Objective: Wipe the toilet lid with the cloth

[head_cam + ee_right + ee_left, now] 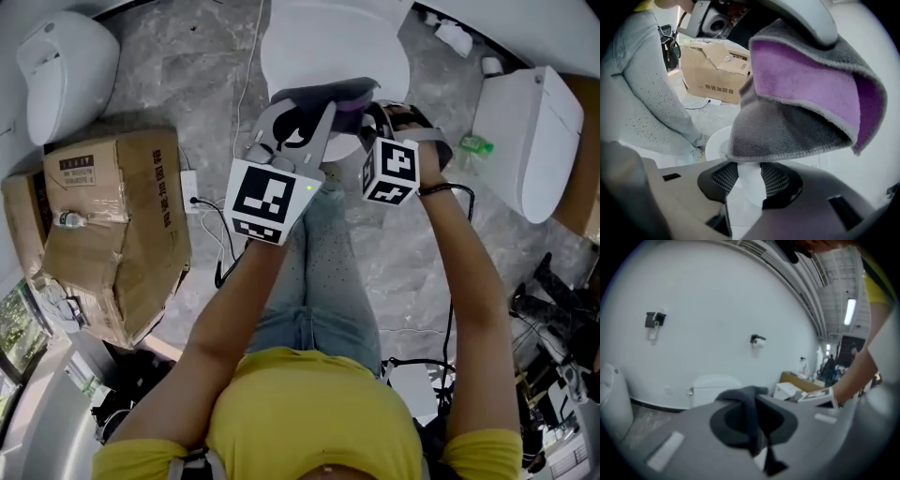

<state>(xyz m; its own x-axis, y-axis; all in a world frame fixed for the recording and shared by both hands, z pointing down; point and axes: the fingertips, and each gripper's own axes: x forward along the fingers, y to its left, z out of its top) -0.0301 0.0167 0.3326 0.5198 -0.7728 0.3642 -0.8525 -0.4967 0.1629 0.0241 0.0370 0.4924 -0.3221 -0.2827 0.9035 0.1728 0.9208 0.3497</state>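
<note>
A person in a yellow shirt and jeans (328, 272) stands over the white toilet lid (319, 47), holding both tools just above its near edge.

The left gripper (319, 111) is closed on the cloth (342, 94). In the left gripper view the grey fabric (740, 394) is pinched between the two jaws of that gripper (757, 404) and bunches up over their tips. From there the cloth hangs folded, grey on the outside and purple on the inside, as the right gripper view shows (797, 117).

The right gripper (386, 120) sits just beside the left one, on the far side of the cloth and pointing steeply down. Its jaws stand apart – in its own view (749, 171) a clear gap runs between the ribbed pads. The cloth's grey hem hangs across the jaw tips without being pressed by them. Through and beside that gap the white rim of the lid (715, 143) shows, close to the person's leg.

A battered cardboard box (112, 225) stands on the grey floor to the person's left – it also appears behind the leg in the right gripper view (712, 70). Two more white toilets stand apart from the work, one at upper left (66, 70) and one at right (525, 131)
</note>
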